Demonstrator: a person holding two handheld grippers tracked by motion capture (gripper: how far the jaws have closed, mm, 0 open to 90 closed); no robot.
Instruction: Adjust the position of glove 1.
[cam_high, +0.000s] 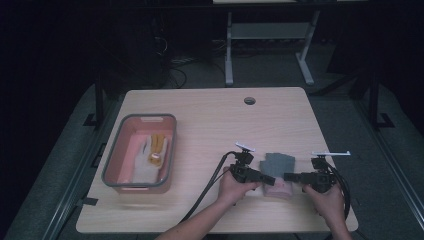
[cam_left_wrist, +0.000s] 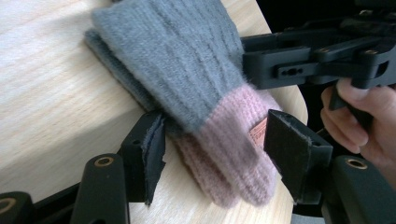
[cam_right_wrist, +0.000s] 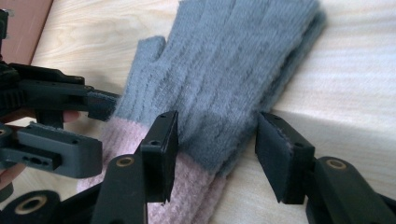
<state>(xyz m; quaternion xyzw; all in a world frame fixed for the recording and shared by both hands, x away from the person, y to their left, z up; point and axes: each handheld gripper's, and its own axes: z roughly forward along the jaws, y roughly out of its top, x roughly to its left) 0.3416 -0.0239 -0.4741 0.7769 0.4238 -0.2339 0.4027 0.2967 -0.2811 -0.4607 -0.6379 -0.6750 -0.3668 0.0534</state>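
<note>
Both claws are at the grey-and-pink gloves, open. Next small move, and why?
Probably close the left claw on the pink cuff of the gloves. Its jaws already stand open on either side of the cuff, while the right claw straddles the grey part, also open. Nothing is gripped yet, so a pinch comes before any lift.

Left gripper (cam_high: 267, 178): black moulded body with brass-coloured pivot bushings, two flat black jaws faced with dark pads frayed at the edges, a white-edged plate on top and a black cable (cam_high: 207, 187) trailing from the rear. Right gripper (cam_high: 289, 176): same black construction, brass-ringed pivots, small screw holes in the jaw blocks, a pale plate on top and looped black cable behind. Person's forearms (cam_high: 200, 220) bare, no sleeves or gloves worn.
</note>
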